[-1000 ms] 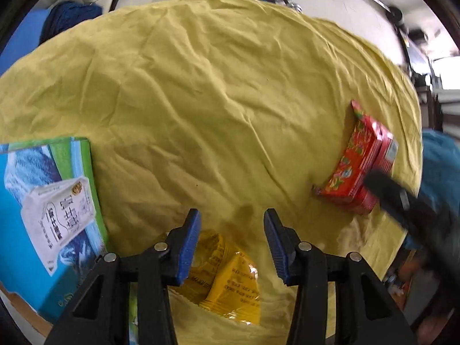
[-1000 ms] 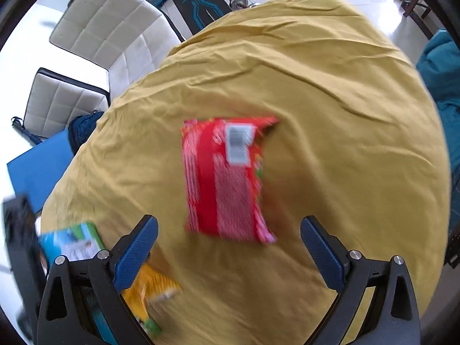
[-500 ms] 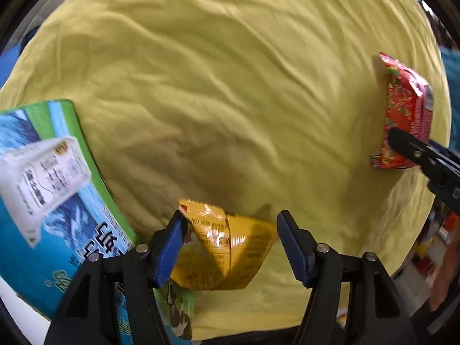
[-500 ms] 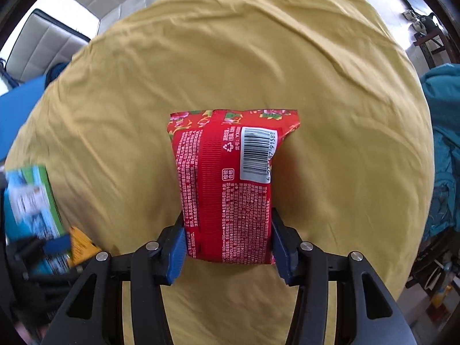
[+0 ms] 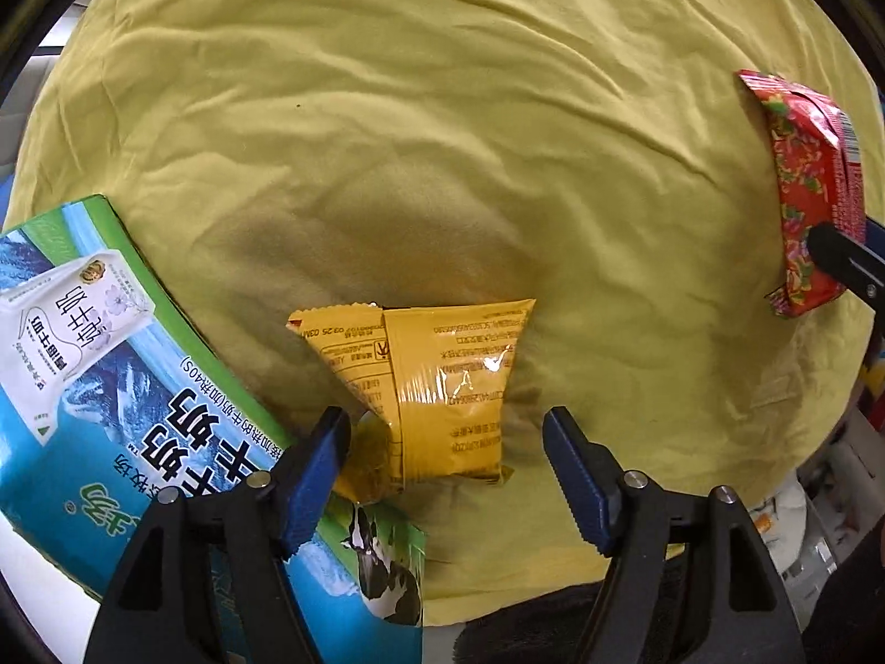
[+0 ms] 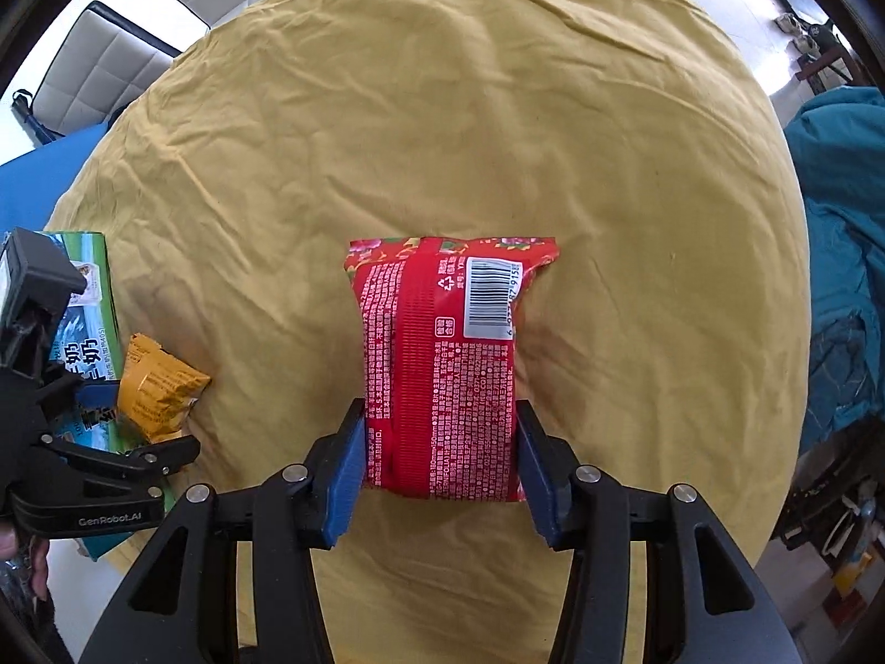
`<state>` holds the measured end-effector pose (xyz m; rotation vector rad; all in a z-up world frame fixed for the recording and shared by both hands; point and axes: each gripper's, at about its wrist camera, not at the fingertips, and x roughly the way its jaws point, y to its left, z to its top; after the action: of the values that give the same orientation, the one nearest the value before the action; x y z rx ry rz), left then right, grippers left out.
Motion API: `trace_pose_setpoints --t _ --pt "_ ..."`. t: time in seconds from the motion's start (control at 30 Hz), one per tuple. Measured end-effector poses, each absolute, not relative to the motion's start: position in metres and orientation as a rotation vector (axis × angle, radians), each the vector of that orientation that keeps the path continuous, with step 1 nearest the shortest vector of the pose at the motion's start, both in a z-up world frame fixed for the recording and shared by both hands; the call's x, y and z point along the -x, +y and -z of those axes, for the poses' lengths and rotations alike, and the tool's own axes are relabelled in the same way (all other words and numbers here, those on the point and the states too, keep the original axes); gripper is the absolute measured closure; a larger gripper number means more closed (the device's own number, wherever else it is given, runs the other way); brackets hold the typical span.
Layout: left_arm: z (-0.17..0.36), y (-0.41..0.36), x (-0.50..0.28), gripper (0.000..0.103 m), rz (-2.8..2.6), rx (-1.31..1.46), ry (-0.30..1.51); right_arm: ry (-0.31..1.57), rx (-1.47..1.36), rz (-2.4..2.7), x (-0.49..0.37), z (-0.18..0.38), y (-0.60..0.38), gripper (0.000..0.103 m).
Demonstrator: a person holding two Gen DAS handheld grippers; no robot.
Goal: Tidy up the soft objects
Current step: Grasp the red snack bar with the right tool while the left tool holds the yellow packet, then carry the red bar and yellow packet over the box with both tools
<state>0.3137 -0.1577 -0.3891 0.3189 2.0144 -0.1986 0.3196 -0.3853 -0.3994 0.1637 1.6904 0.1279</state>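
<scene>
Domestic interior, likely a dining area. A round table carries a wrinkled yellow tablecloth [image 6: 442, 138]. White quilted chairs [image 6: 105, 72] stand at upper left of the right wrist frame. A teal garment [image 6: 841, 254] lies at right. A milk carton box [image 5: 110, 415] occupies the lower left of the left wrist frame.

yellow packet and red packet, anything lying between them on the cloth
Nothing: only bare yellow cloth lies between the yellow packet and the red packet, clearest in the left wrist view.
</scene>
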Motion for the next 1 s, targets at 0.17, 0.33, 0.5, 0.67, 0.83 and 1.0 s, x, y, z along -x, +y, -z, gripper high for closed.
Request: trace_pose_setpoints --t 0.17,0.33,0.5,0.67,0.83,1.0 --pt "0.393 -0.158 -0.305 0.061 0.125 -0.229 1.992 1.689 -0.179 -0.119 -0.309 0.404 -0.393 0.051" --pt "0.388 -0.160 -0.284 0.062 0.115 -0.046 1.940 1.684 -0.193 -0.115 -0.300 0.409 -0.406 0.052" --pt "0.379 -0.190 -0.267 0.062 0.151 0.058 1.874 1.677 -0.203 -0.108 -0.281 0.411 -0.411 0.052" --pt "0.363 -0.189 -0.267 0.053 0.114 0.201 1.815 1.680 -0.181 -0.096 -0.272 0.409 -0.405 0.052" --pt "0.355 -0.169 -0.285 0.042 0.081 0.335 1.824 1.690 -0.237 -0.091 -0.266 0.416 -0.411 0.052" --pt "0.371 -0.174 -0.272 0.038 0.049 0.272 1.865 1.694 -0.276 -0.064 -0.267 0.426 -0.415 0.051"
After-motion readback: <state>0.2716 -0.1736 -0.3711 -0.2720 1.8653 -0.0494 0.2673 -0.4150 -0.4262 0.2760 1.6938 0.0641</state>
